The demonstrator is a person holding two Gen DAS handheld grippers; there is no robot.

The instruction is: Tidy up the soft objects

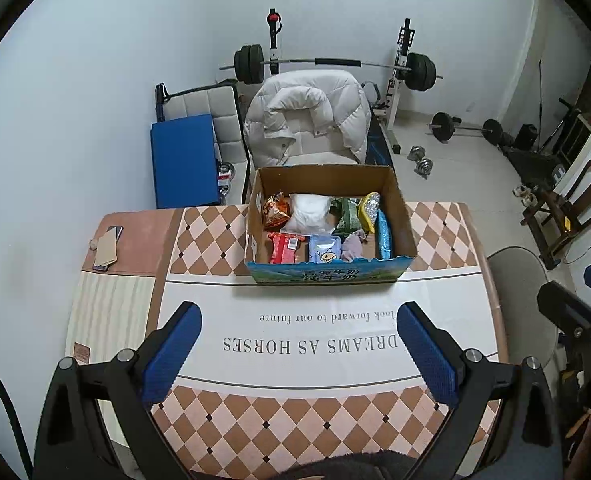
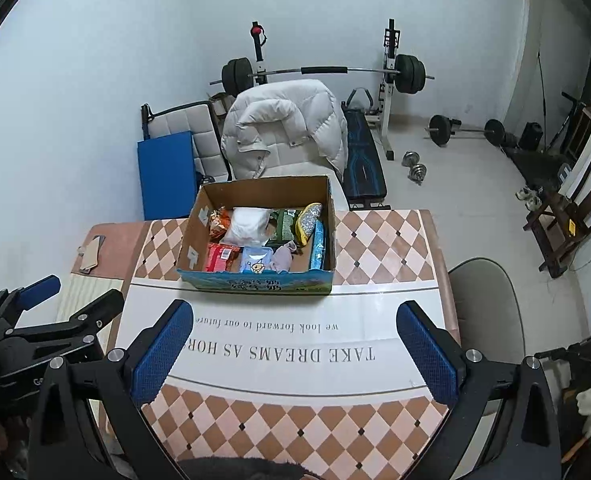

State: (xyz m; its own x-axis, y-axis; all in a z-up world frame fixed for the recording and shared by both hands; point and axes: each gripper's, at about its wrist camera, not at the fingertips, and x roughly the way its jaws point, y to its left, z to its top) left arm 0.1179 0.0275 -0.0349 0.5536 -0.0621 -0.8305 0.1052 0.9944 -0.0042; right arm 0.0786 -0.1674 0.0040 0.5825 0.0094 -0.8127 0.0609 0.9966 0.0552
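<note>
Both of our grippers hang spread and empty above the near tabletop [image 1: 335,292]: left gripper [image 1: 297,350], right gripper [image 2: 295,354]. We judge the sorting not yet begun; next we must reach forward into the cardboard box [image 1: 327,276], which stands toward the tabletop's far edge. Inside, from left to right, lie an orange snack bag [image 1: 275,210], a red packet [image 1: 285,248], a white plastic bag [image 1: 309,212], a pale tissue pack [image 1: 324,250], a lilac cloth [image 1: 353,246], and a blue packet [image 1: 384,236] lying along the right wall, its long axis pointing away from us.
</note>
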